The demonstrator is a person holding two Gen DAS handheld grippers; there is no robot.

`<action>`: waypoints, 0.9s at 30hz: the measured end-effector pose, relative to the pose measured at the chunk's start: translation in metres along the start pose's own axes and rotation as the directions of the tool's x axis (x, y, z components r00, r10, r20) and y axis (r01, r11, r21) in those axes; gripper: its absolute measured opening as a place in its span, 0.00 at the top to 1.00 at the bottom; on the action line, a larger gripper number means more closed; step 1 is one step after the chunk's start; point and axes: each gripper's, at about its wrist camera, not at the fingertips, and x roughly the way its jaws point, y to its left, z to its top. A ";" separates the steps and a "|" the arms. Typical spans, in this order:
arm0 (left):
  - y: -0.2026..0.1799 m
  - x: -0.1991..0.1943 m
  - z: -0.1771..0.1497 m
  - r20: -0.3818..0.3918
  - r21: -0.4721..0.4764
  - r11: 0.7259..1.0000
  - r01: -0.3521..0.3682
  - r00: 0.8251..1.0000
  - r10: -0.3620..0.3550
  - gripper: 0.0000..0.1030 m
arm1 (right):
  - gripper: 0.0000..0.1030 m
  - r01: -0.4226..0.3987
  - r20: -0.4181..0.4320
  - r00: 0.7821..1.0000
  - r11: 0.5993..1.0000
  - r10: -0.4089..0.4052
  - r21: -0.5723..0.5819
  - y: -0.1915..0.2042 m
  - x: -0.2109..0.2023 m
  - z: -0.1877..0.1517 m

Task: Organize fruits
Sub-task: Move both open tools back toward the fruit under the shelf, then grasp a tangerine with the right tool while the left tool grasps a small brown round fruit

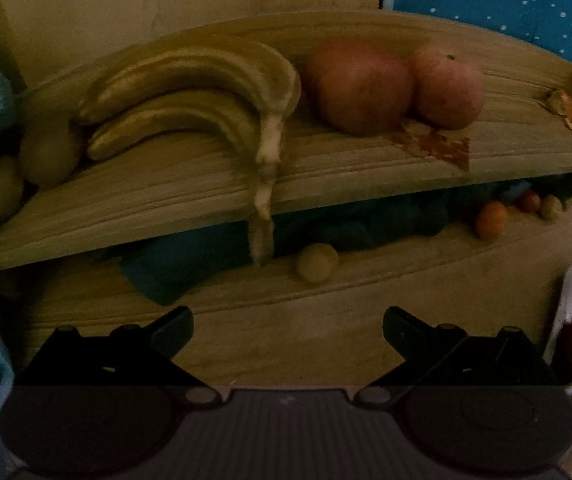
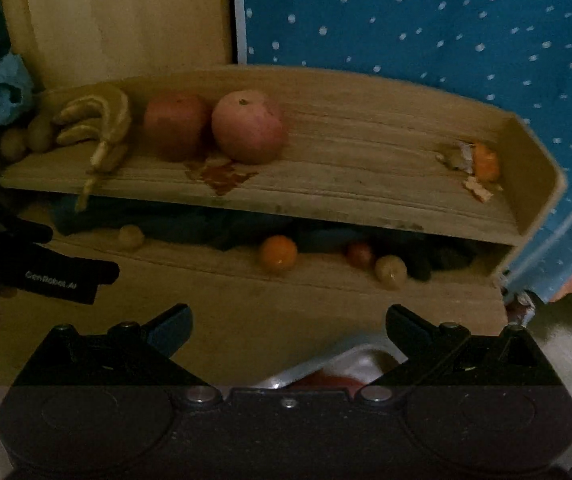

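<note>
Now I hold both tools back from a two-level wooden shelf (image 2: 366,184), between picks as I judge it. My left hand-held gripper (image 1: 288,330) is spread wide and empty; my right hand-held gripper (image 2: 289,328) likewise gapes, carrying nothing. On the upper board lie a bunch of bananas (image 1: 189,96), stem drooping over the edge, two reddish apples (image 1: 360,86) touching, and orange peel (image 2: 482,164) at the far right. Below, a small orange (image 2: 277,254) and pale round fruits sit loose. Next move, I judge: reach under the board for the orange without clipping the edge.
</note>
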 end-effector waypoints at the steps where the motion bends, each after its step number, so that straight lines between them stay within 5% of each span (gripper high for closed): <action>1: -0.002 0.003 0.001 -0.001 -0.007 1.000 -0.006 1.000 0.006 0.00 | 0.01 -0.006 -0.011 1.000 1.000 0.006 -0.004 -0.006 0.007 0.006; 17: -0.042 0.028 0.005 0.039 0.032 0.998 -0.062 0.997 0.061 0.01 | 0.07 -0.083 -0.075 0.994 0.997 0.083 0.002 -0.026 0.069 0.040; 27: -0.055 0.032 0.007 0.052 0.035 0.999 -0.019 0.998 0.017 0.22 | 0.23 -0.096 -0.090 0.991 0.995 0.098 0.029 -0.025 0.089 0.045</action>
